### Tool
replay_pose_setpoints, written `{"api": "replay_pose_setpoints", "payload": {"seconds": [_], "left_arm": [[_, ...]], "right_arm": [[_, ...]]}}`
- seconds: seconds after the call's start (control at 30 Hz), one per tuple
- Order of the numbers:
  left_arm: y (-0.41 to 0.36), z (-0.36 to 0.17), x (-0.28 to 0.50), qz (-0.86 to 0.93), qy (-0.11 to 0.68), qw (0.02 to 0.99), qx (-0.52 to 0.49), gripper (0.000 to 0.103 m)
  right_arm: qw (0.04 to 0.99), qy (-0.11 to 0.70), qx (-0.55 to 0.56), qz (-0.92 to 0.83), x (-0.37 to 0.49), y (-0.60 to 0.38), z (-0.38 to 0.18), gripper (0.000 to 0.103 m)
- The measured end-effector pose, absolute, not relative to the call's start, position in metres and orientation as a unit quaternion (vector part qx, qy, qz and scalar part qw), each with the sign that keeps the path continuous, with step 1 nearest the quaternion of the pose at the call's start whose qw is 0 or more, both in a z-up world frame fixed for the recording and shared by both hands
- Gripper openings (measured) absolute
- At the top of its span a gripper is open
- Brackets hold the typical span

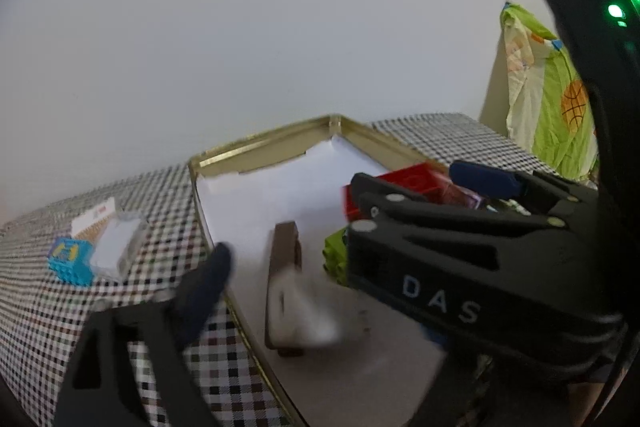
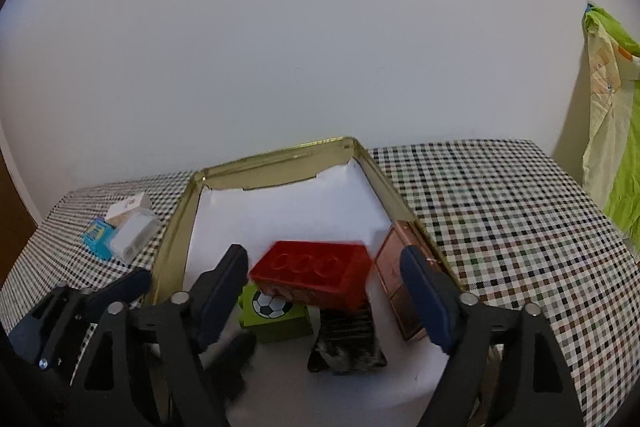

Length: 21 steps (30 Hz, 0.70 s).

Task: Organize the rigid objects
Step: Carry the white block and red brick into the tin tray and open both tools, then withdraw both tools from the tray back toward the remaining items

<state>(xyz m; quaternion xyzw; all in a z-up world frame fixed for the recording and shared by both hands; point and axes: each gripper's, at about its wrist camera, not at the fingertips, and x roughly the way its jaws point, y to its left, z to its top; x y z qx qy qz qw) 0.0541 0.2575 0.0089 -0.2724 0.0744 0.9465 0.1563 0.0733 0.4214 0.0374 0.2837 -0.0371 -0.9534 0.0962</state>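
Both my hand-held grippers are spread wide and grip nothing. Between the pads of my right hand-held gripper, at 12 o'clock, the red block sits atop the green football block inside the gold tin. My left hand-held gripper hovers over a blurred brown-and-white box.

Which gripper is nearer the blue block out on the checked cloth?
Left. The left gripper has one finger over the cloth close to the blue block; the right gripper sits inside the tin tray, around the red block.
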Motion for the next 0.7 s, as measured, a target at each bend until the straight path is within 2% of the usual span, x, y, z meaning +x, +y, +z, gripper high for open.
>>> {"api": "replay_pose_setpoints", "payload": {"seconds": [0.03, 0.53, 0.7], "left_arm": [[0.257, 0.012, 0.058, 0.951, 0.074, 0.153, -0.258, 0.103], [0.24, 0.021, 0.053, 0.959, 0.048, 0.133, -0.244, 0.103], [0.227, 0.025, 0.053, 0.968, 0.057, 0.096, -0.226, 0.102]], "right_arm": [[0.095, -0.039, 0.279, -0.955, 0.075, 0.423, 0.039, 0.085], [0.008, -0.125, 0.207, -0.97, 0.09, 0.474, 0.048, 0.086], [-0.019, -0.121, 0.164, -0.979, 0.105, 0.477, 0.053, 0.086]]}}
